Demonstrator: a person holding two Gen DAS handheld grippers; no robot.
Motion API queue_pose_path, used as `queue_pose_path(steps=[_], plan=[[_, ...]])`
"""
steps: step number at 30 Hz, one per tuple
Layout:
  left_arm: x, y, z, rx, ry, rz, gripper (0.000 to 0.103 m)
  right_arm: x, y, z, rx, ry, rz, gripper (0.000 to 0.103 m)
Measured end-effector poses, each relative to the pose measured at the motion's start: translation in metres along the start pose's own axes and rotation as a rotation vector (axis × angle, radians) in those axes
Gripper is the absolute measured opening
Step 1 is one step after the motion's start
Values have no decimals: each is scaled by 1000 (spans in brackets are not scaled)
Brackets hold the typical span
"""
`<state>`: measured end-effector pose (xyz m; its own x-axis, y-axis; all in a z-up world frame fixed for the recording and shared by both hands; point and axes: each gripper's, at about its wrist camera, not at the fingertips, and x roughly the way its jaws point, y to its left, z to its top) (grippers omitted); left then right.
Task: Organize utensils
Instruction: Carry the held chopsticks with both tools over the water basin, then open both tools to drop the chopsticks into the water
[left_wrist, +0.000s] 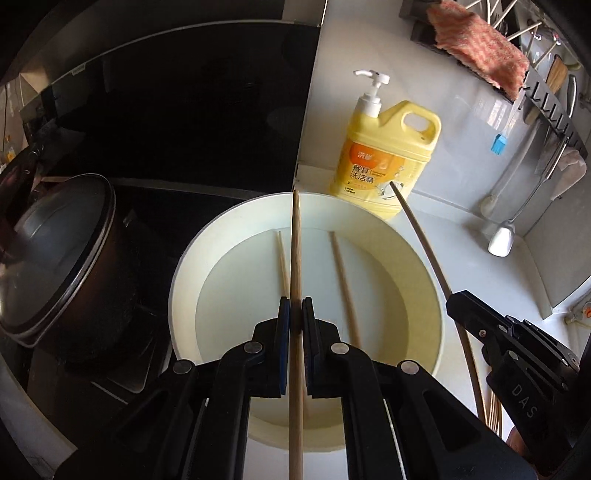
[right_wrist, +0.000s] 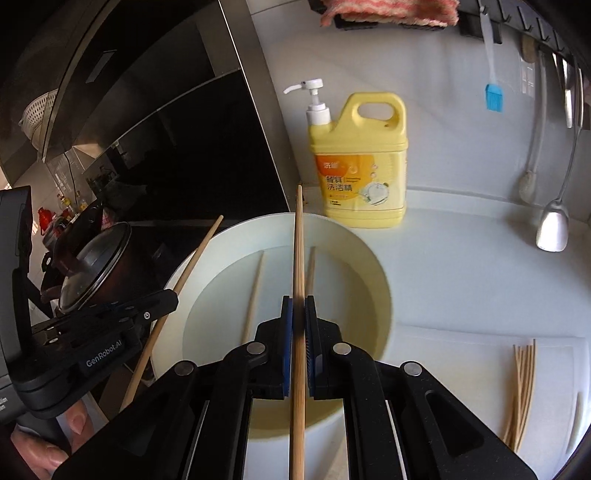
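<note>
A white basin (left_wrist: 184, 273) of water sits below both grippers, with two wooden chopsticks (left_wrist: 282, 266) (left_wrist: 343, 284) lying in it. My left gripper (left_wrist: 296, 304) is shut on a chopstick (left_wrist: 295, 240) held above the basin. To its right, my right gripper (left_wrist: 453, 300) grips another chopstick (left_wrist: 417, 236). In the right wrist view the right gripper (right_wrist: 298, 301) is shut on its chopstick (right_wrist: 299, 240) over the basin (right_wrist: 369, 266), and the left gripper (right_wrist: 173, 296) holds its chopstick (right_wrist: 195, 254) at the left. A bundle of chopsticks (right_wrist: 521, 387) lies on a white cutting board (right_wrist: 461, 354).
A yellow detergent bottle (right_wrist: 362, 158) stands behind the basin. A lidded dark pot (left_wrist: 55, 258) sits on the stove at the left. A ladle (right_wrist: 552, 229), a blue brush (right_wrist: 494, 98) and other utensils hang on the wall at the right, under a pink cloth (left_wrist: 480, 44).
</note>
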<state>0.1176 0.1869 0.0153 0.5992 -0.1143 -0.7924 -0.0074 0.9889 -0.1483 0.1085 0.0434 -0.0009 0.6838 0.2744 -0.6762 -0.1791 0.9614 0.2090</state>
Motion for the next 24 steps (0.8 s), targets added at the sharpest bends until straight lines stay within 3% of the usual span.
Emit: queue_pose_path(steps=[10,24], plan=[[68,28,14,-12,114,-44,7,78,16,5,56,163,-7,6],[111,26,9,-15,223,-55,8,124,2,3,95,290,-6,6]])
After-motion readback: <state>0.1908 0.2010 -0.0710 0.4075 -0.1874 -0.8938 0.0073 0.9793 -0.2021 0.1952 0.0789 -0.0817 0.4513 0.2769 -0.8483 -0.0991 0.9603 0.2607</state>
